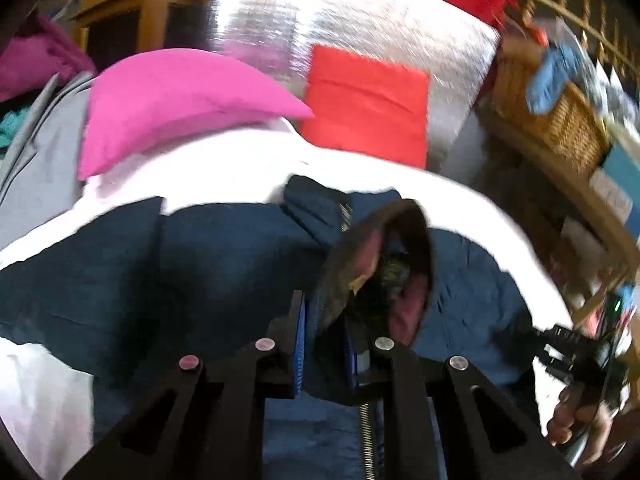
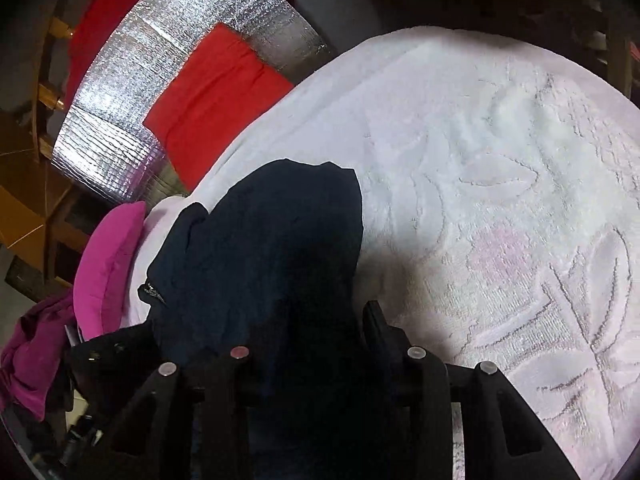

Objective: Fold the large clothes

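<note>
A dark navy zip-up jacket (image 1: 120, 272) lies on a white embossed blanket (image 1: 224, 168). My left gripper (image 1: 326, 344) is shut on the jacket's front edge by the zipper; a turned-out cuff or collar with pink lining (image 1: 384, 264) stands just above the fingers. In the right wrist view the same jacket (image 2: 264, 248) drapes over and between my right gripper's fingers (image 2: 372, 320), which appear closed on its fabric; the left finger is hidden under cloth. The white blanket (image 2: 500, 200) stretches to the right.
A pink pillow (image 1: 180, 100) and a folded red cloth (image 1: 368, 108) lie beyond the jacket, on silver foil matting (image 1: 360, 20). A wicker basket (image 1: 548, 116) stands at right. Magenta clothes (image 2: 28, 360) are heaped at left. The other hand-held gripper (image 1: 576, 356) shows at lower right.
</note>
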`<state>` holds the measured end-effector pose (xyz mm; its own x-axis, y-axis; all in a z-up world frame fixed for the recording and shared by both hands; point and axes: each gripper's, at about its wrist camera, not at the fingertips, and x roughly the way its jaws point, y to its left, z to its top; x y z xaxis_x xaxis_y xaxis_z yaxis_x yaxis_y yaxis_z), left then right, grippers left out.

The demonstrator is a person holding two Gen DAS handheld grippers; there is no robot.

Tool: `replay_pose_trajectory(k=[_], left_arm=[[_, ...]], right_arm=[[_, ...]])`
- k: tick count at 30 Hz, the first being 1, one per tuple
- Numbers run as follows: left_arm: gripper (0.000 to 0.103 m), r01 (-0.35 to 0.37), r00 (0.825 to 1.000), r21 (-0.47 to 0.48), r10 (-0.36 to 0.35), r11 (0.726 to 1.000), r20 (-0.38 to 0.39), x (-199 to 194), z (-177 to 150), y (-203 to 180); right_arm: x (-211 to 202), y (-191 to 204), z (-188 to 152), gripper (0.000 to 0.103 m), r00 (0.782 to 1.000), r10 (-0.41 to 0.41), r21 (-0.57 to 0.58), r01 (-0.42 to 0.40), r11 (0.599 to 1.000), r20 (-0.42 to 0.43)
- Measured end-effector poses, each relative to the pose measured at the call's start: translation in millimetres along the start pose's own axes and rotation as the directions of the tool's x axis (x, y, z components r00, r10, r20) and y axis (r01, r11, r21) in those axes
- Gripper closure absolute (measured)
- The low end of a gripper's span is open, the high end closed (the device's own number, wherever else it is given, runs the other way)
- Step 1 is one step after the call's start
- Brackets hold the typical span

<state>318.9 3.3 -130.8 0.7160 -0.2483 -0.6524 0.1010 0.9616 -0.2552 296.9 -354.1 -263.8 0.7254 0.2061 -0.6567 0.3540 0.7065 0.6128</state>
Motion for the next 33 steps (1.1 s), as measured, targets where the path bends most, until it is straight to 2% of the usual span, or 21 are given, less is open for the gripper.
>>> replay_pose_trajectory(k=[2,3,4,6,8,9,11,16,21,22,24,26,28,29,30,33], left_arm=[[0.081,-0.010,1.000,-0.055,0.010,0.998,0.006,-7.0,7.1,25.4],[0.071,-0.019,1.000,-0.076,0.019,0.997,0.005,-8.6,8.7,36.6],[0.049,-0.035,0.999,-0.102,0.035,0.994,-0.002,-9.7,10.4,49.3],[0.027,-0.064,0.998,-0.170,0.061,0.983,-0.023,-11.1,11.6,74.5],[0.027,-0.058,0.998,-0.253,0.057,0.966,-0.010,-16.8,10.4,101.4],[0.027,-0.054,0.999,-0.275,0.053,0.960,-0.011,-19.0,9.1,109.9],[0.027,-0.054,0.999,-0.317,0.052,0.947,-0.018,-21.9,8.0,127.3],[0.027,-0.044,0.998,-0.375,0.029,0.926,-0.048,-17.7,-2.8,146.0],[0.031,0.010,0.997,-0.381,-0.041,0.925,-0.072,-11.1,-15.4,135.2],[0.041,0.033,0.995,-0.379,-0.067,0.925,-0.076,-10.0,-18.2,129.0],[0.052,0.075,0.986,-0.358,-0.122,0.931,-0.111,-4.0,-22.4,112.3],[0.052,0.078,0.987,-0.316,-0.119,0.945,-0.112,-5.7,-26.2,92.7],[0.044,0.083,0.990,-0.241,-0.108,0.967,-0.092,-8.6,-27.8,70.4],[0.030,0.092,0.987,-0.209,-0.117,0.974,-0.109,-4.8,-27.9,62.3],[0.024,0.090,0.984,-0.194,-0.117,0.977,-0.135,1.6,-28.6,58.0],[0.024,0.050,0.978,-0.250,-0.098,0.967,-0.187,28.0,-32.4,65.2]], right_arm=[[-1.0,1.0,-0.1,0.061,1.000,-0.005,-0.003,0.005,1.000,0.000],[-1.1,1.8,-0.6,0.061,1.000,-0.007,-0.007,0.007,1.000,-0.003],[-1.5,2.4,-1.1,0.061,1.000,-0.011,-0.012,0.011,1.000,-0.001],[-1.9,2.7,-1.3,0.061,1.000,-0.018,-0.016,0.018,1.000,0.003],[-1.6,1.6,-1.2,0.057,1.000,-0.019,-0.007,0.019,1.000,0.000],[-1.0,1.1,-0.9,0.053,1.000,-0.013,0.000,0.013,1.000,-0.006],[-1.4,1.1,-0.4,0.052,1.000,-0.005,0.001,0.005,1.000,-0.008],[-3.2,2.4,-1.0,0.051,1.000,-0.012,-0.009,0.012,1.000,0.002],[-6.3,1.6,-1.2,0.051,1.000,-0.012,0.000,0.012,1.000,0.012],[-6.9,1.5,-0.9,0.051,1.000,-0.014,-0.002,0.014,1.000,0.014],[-7.9,1.8,-1.0,0.051,1.000,-0.018,-0.004,0.019,1.000,0.017],[-8.1,1.6,-1.5,0.051,1.000,-0.018,-0.003,0.018,1.000,0.015],[-7.0,0.8,-1.5,0.051,1.000,-0.019,-0.003,0.019,1.000,0.008],[-5.9,0.9,-1.4,0.051,1.000,-0.022,-0.005,0.022,1.000,0.001],[-5.1,0.9,-1.4,0.051,1.000,-0.025,-0.007,0.025,1.000,-0.002],[-3.4,0.3,-2.2,0.051,1.000,-0.023,-0.006,0.023,1.000,-0.010]])
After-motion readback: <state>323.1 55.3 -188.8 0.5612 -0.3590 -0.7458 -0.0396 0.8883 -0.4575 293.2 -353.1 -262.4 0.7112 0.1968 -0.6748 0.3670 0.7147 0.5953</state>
